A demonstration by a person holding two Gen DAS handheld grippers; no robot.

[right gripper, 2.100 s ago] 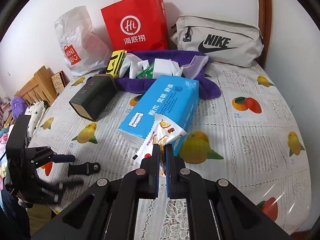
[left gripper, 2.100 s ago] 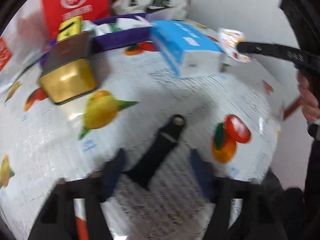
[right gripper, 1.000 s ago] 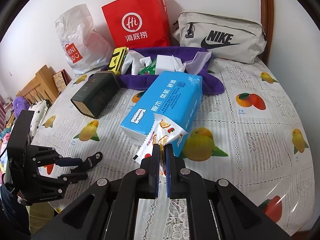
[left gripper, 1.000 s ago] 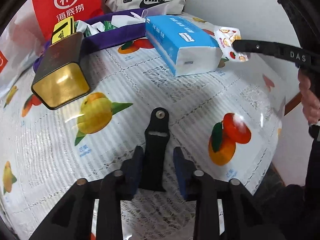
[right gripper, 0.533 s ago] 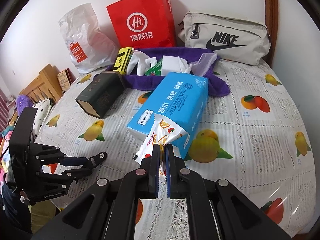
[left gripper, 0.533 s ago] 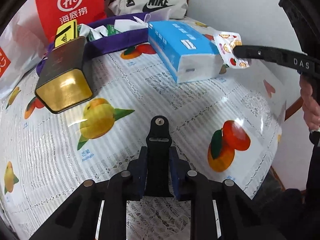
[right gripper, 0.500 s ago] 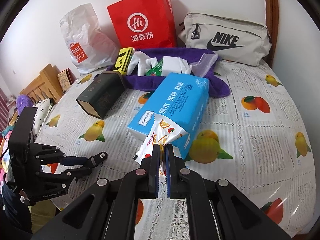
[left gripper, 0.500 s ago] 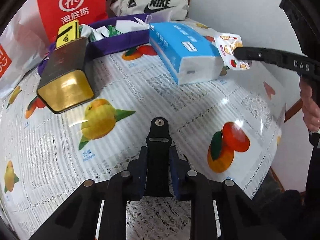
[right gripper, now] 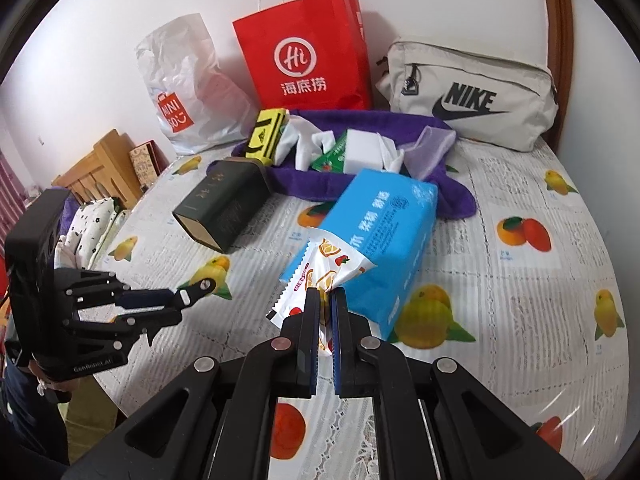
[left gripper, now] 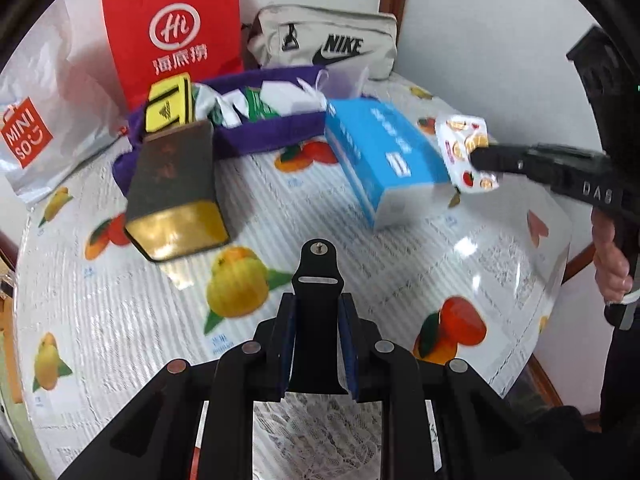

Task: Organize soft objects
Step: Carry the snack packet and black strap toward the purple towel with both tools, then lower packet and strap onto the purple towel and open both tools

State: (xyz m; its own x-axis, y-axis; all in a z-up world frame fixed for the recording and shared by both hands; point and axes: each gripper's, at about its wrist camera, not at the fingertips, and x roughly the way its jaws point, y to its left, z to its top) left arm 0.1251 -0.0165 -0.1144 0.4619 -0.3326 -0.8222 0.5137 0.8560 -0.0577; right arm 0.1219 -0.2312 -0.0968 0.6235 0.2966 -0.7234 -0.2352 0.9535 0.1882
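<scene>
Snack packet [right gripper: 320, 276] pinched tight in the right gripper [right gripper: 325, 300], lifted just before the blue tissue pack [right gripper: 380, 240]. Left gripper [left gripper: 316, 320] clamps the black strap [left gripper: 318, 292] above the tablecloth [left gripper: 120, 320]; both want steady, level carries toward the purple cloth pile [right gripper: 360, 184], grips kept firm

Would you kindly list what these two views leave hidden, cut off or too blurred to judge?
- Snack packet: right wrist view, its lower end sits behind the right hand-held gripper.
- Black strap: left wrist view, its lower part is covered by the left hand-held gripper.
- Tissue pack: left wrist view, print too blurred to read.
- Purple towel: right wrist view, its middle lies under wrappers.
</scene>
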